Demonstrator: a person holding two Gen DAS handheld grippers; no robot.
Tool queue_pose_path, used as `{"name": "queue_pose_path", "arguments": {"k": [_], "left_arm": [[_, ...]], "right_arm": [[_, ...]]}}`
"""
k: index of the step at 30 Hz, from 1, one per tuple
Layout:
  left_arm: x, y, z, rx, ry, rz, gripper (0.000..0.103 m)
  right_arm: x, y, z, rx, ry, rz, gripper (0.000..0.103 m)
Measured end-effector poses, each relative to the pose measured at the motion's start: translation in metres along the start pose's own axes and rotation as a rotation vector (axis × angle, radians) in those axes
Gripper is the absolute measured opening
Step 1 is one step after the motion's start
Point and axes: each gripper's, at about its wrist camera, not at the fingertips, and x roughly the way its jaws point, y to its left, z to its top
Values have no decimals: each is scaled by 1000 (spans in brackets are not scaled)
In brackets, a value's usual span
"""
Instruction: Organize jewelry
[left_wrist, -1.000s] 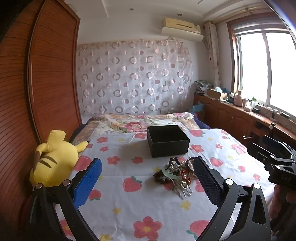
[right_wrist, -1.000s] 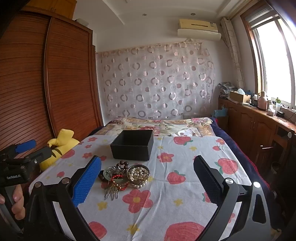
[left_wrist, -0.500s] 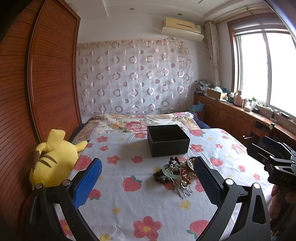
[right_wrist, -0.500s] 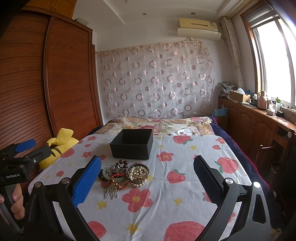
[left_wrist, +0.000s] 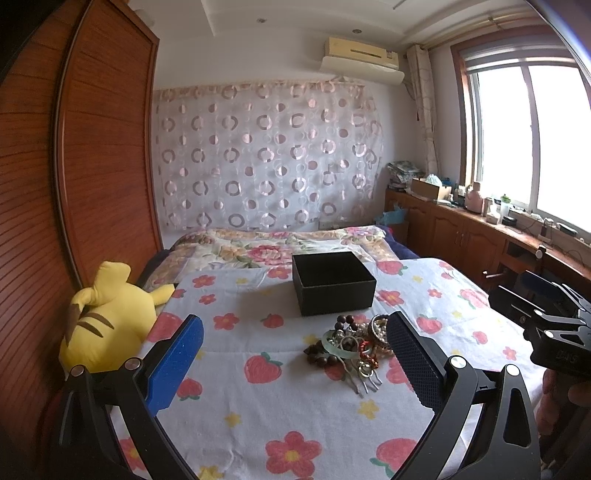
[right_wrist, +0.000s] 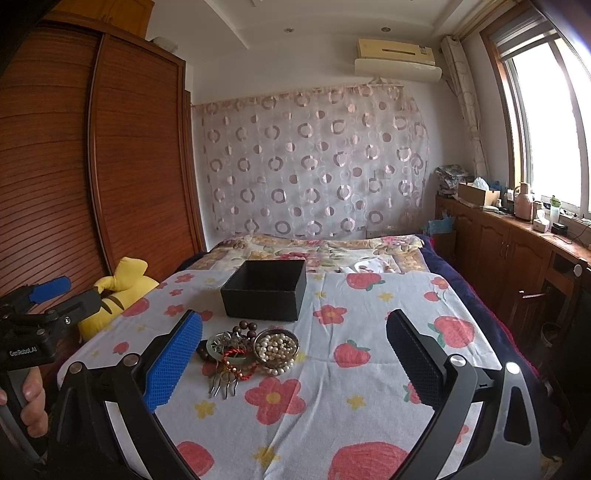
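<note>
Both the left gripper (left_wrist: 293, 363) and right gripper (right_wrist: 293, 360) gape wide, holding nothing, poised to pick from the tangled heap of beaded jewelry (right_wrist: 245, 349) lying just before the open black square box (right_wrist: 265, 290), presumably its destination.

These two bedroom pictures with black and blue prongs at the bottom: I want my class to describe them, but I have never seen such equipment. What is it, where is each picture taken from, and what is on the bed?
There is no robot here. A person holds a hand-operated claw in each hand, and a wide-angle camera on each claw looks forward between its two fingers. One picture comes from the left claw, the other from the right claw. Each camera also catches the other claw at the edge of its picture.

On the flower-and-strawberry bedsheet stands an open black box. In front of it lies a pile of jewelry: dark wooden beads, a pale green bangle, red cord, a metal hair comb and a small bowl of pearls. A yellow plush toy lies at the bed's left edge.

Both claws are open and hold nothing.
</note>
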Motion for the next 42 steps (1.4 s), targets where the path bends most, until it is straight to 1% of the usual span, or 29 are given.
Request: {"name": "queue_pose_path", "arguments": {"k": [5, 31, 34, 42], "left_arm": [[-1, 0, 1, 0, -2, 1, 96], [-1, 0, 0, -1, -2, -1, 96], [-3, -2, 0, -1, -3, 0, 96], [-9, -5, 3, -2, -1, 0, 96]], "right_arm": [[-1, -2, 5, -1, -3, 0, 101], [-1, -2, 4, -2, -6, 0, 101], [-13, 3, 14, -5, -6, 4, 101], [-13, 4, 15, -6, -5, 6, 101]]}}
